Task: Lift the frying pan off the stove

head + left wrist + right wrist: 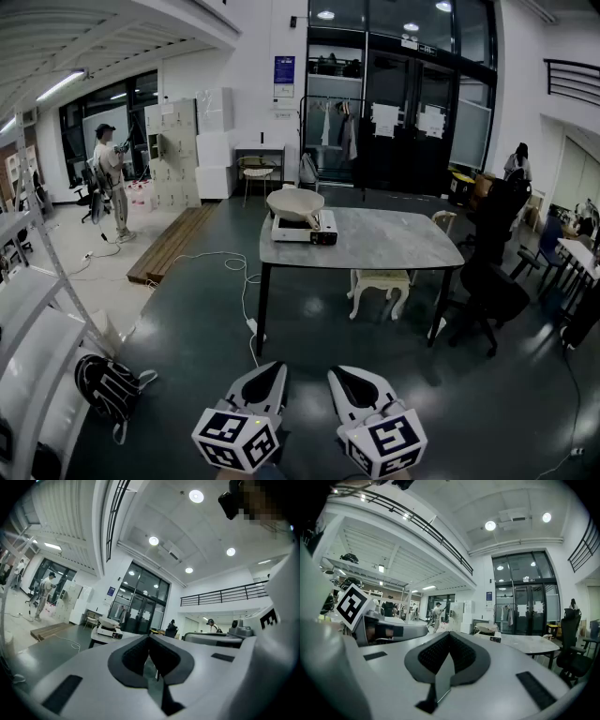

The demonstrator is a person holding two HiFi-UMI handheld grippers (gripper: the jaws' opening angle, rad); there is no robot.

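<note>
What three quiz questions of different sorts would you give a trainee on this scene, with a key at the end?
1. True or false: the frying pan sits on the portable stove on the grey table.
2. Pick one. The left gripper and right gripper are: A) both shut and empty, well short of the table; B) both wide open; C) shut on the pan's handle.
3. Fill in: the stove stands near the table's ____ end, as the head view shows it.
Key: 1 true; 2 A; 3 left.
</note>
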